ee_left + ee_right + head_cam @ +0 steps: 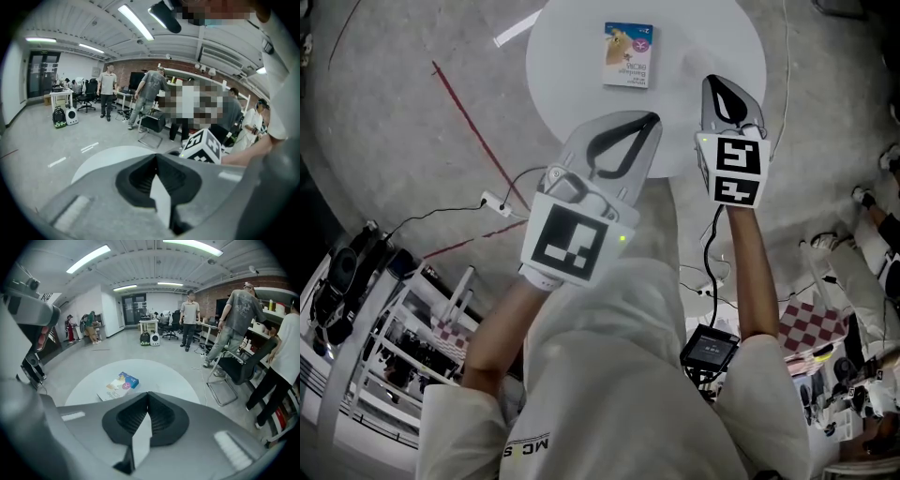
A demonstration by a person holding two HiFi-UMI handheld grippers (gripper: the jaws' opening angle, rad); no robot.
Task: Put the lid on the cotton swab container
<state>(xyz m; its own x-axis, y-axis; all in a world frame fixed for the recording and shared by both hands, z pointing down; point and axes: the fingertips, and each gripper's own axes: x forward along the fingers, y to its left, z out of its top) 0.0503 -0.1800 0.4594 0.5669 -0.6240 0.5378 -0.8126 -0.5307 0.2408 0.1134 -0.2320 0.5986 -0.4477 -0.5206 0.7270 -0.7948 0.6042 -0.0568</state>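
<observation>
Head view: round white table (581, 37). Swab box (628, 54) lies flat near the table's 12 o'clock, printed face up; a separate lid cannot be made out.

Left gripper (652, 119) hangs over the table's 6 o'clock side. Its jaws are closed, tips meeting, well apart from the box.

Right gripper (711, 82) is at the table's 3 o'clock. Its jaws are closed tip to tip. In the right gripper view the box (119, 385) sits beyond the tips at 11 o'clock, not touching.

People stand (190, 319) in the room behind.

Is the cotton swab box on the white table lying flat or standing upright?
Lying flat. The cotton swab box shows its broad printed face upward on the white table.
</observation>
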